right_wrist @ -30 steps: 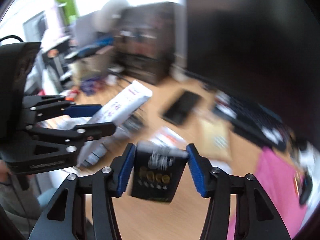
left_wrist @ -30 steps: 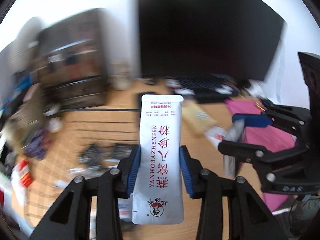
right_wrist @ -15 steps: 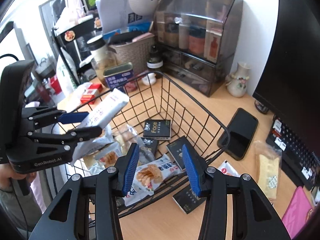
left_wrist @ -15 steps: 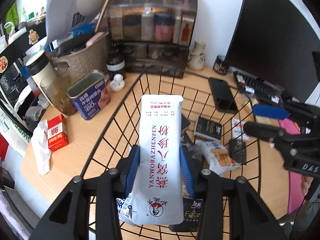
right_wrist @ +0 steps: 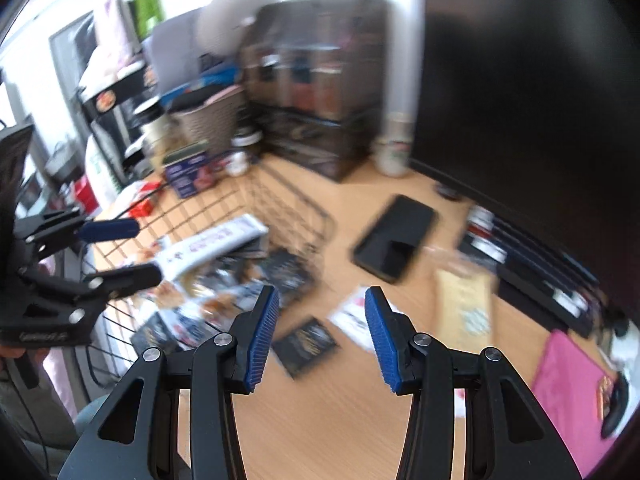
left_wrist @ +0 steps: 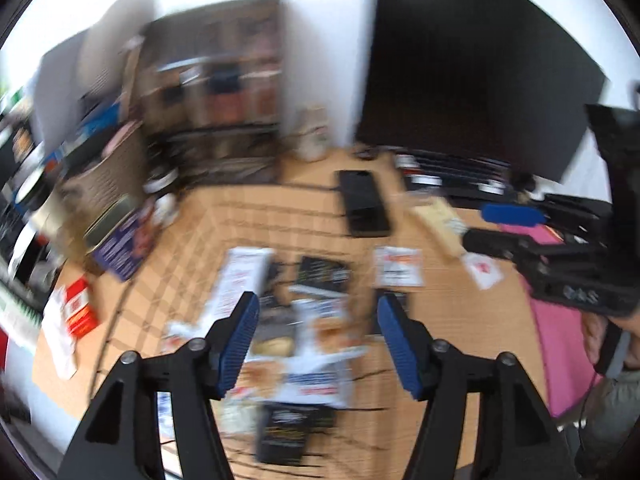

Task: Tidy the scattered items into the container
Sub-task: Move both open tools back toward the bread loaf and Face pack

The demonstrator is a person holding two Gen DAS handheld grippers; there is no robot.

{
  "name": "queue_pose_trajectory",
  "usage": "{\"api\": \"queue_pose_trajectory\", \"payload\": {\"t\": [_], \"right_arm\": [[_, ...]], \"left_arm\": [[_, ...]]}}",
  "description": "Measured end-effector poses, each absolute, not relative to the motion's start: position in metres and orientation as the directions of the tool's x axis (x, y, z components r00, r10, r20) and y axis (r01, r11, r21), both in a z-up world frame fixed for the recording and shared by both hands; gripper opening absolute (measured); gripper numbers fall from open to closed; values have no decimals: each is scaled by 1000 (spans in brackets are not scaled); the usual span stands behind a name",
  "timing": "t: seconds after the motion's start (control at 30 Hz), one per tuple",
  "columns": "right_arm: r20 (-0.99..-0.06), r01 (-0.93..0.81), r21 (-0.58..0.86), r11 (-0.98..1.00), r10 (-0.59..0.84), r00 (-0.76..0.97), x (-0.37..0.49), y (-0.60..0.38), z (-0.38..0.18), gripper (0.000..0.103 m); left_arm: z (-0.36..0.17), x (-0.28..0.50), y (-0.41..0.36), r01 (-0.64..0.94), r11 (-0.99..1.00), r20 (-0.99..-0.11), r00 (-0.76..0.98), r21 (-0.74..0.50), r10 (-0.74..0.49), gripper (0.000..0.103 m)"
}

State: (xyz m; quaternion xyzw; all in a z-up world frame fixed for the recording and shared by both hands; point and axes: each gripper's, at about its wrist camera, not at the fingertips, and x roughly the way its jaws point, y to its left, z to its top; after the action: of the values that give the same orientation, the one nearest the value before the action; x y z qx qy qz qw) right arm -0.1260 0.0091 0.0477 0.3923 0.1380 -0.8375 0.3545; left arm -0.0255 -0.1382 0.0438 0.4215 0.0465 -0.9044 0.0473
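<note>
The picture is motion-blurred. My left gripper [left_wrist: 318, 320] is open over the black wire basket [left_wrist: 256, 208], its jaws opening with nothing between them. The long white packet with red lettering [left_wrist: 244, 280] lies in the basket among snack bags and black sachets. My right gripper [right_wrist: 322, 320] is open and empty above the desk, right of the basket [right_wrist: 296, 208]. Under it lie a black sachet [right_wrist: 306, 344] and a white sachet [right_wrist: 356, 316], with a beige packet [right_wrist: 466, 300] further right. In the right wrist view the left gripper [right_wrist: 140, 250] hangs beside the white packet [right_wrist: 212, 244].
A black phone [right_wrist: 394, 236] lies on the wooden desk between basket and keyboard [right_wrist: 532, 256]. A dark monitor [left_wrist: 472, 72] fills the back right, a drawer organiser [right_wrist: 320, 80] the back. A blue tin [left_wrist: 120, 244] and red box [left_wrist: 78, 312] sit left of the basket. A pink mat [right_wrist: 568, 384] is at right.
The left gripper let go of the long white packet, which now lies in the basket. The right gripper, empty since dropping its black sachet, swung from over the basket to the desk.
</note>
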Motion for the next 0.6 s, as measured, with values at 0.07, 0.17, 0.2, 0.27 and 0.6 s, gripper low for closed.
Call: {"api": "queue_pose_trajectory", "payload": {"t": [0.07, 0.17, 0.2, 0.27, 0.6], "right_arm": [[-747, 662, 57, -748, -472, -469, -131, 40, 53, 46], [-743, 606, 69, -793, -446, -499, -136, 85, 54, 46], [-742, 585, 74, -808, -437, -509, -137, 102, 53, 46], [-746, 561, 78, -824, -422, -516, -138, 123, 47, 46], [-825, 522, 122, -844, -379, -418, -158, 167, -30, 46]], "left_arm": [[45, -34, -102, 50, -998, -771, -637, -37, -3, 67], [31, -50, -53, -41, -999, -794, -607, -6, 30, 67], [23, -55, -42, -58, -998, -806, -592, 9, 27, 67], [1, -68, -22, -83, -996, -834, -551, 27, 24, 67], [-78, -105, -27, 38, -996, -896, -436, 75, -84, 67]]}}
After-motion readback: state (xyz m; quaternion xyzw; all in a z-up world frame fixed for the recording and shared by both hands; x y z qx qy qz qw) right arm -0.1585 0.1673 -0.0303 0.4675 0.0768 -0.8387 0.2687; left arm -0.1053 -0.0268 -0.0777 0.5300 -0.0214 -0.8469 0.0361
